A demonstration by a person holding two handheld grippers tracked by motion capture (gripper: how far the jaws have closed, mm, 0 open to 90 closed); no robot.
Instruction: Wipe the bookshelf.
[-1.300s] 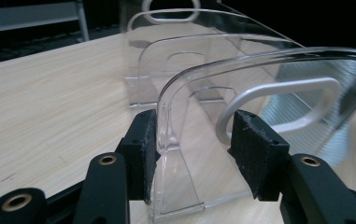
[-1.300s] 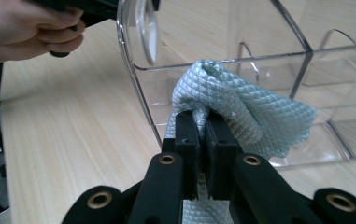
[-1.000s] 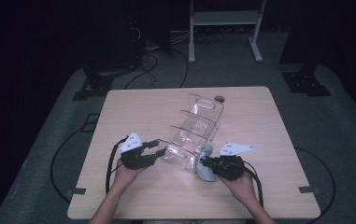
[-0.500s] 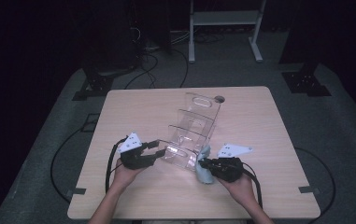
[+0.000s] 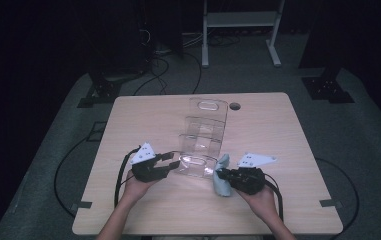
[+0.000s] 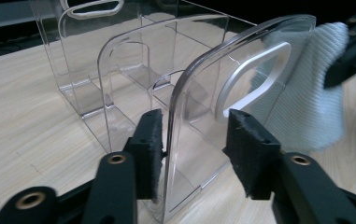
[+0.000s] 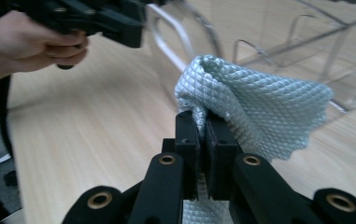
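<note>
One cloth (image 7: 255,107) in right tool (image 7: 202,122), beside clear organizer (image 5: 203,135).

Both forearms come in from the near edge of the table, each hand wrapped around a hand-held gripper. The left hand-held gripper (image 5: 170,161) lies level, pointing right, its jaws having just been closing; the organizer (image 6: 199,126) wall stands between its pads (image 6: 150,140), the left pad touching it. The right hand-held gripper (image 5: 222,175) points left, jaws clamped tight on a cloth (image 7: 255,112). The two hands sit near each other, apart.
</note>
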